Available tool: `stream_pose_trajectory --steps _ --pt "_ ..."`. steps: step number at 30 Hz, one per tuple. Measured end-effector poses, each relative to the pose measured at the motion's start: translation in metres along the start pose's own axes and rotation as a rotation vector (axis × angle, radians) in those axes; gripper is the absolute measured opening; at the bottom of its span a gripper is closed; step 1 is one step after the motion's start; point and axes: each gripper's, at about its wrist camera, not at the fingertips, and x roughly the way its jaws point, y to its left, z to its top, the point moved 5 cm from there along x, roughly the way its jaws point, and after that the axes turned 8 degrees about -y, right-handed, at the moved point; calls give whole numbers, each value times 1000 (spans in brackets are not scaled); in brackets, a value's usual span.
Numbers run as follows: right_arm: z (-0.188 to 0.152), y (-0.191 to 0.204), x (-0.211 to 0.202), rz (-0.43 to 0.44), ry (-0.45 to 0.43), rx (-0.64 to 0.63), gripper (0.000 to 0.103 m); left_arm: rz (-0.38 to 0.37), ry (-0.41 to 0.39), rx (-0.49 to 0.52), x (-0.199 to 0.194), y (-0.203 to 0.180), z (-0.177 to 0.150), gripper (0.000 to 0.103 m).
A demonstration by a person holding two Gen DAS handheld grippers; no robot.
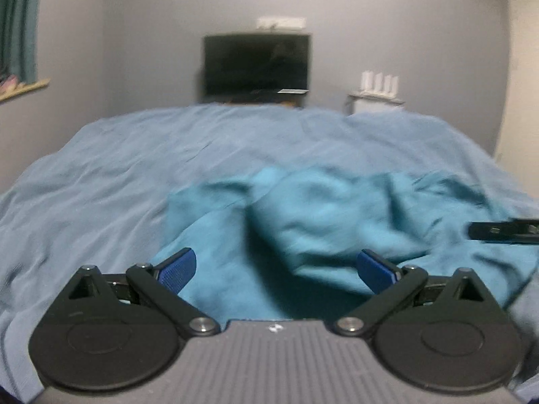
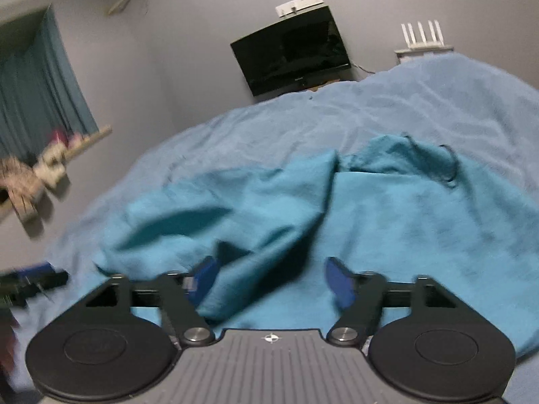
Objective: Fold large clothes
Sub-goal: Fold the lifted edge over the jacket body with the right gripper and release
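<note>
A large teal garment (image 1: pixel 323 215) lies crumpled on the light blue bed cover (image 1: pixel 134 155); it also shows in the right wrist view (image 2: pixel 404 222), with a dark drawstring loop (image 2: pixel 449 165) near its far edge. My left gripper (image 1: pixel 276 266) is open and empty, its blue pads (image 1: pixel 177 271) hovering over the garment's near left part. My right gripper (image 2: pixel 273 277) is open and empty over the garment's near folds. The right gripper's tip (image 1: pixel 505 230) enters the left wrist view at the right edge, and the left gripper (image 2: pixel 30 282) shows at the right wrist view's left edge.
Beyond the bed's far edge stand a dark TV (image 1: pixel 256 64) and a white router (image 1: pixel 379 84) on a small stand. A teal curtain (image 2: pixel 37 97) and a window sill (image 2: pixel 81 144) are on the left wall. A white door (image 1: pixel 522 77) is at the right.
</note>
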Motion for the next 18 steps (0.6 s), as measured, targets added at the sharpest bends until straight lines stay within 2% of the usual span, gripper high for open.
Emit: stream_pose_trajectory --steps 5,7,8,9,10,13,15,17,18 --pt "-9 18 35 -2 73 129 87 -86 -25 -26 16 -20 -5 102" --pt "-18 16 47 5 116 196 80 -118 -9 -26 21 -26 -12 102" --pt "-22 15 50 30 133 241 54 -128 3 -13 23 -30 -16 102" --pt "-24 15 50 75 136 270 33 -141 12 1 25 -33 -19 102" --pt "-22 15 47 79 123 259 23 -151 18 14 22 -39 -23 102" --pt "-10 18 29 5 37 69 21 -182 24 51 23 -47 -29 102" --pt "-13 21 24 -37 48 -54 26 -194 0 78 25 -52 -28 102" --pt "-18 22 20 -44 67 -99 44 -204 -45 107 24 -54 -21 102" --pt "-18 24 15 -50 34 -125 51 -206 -74 125 24 -56 -16 102"
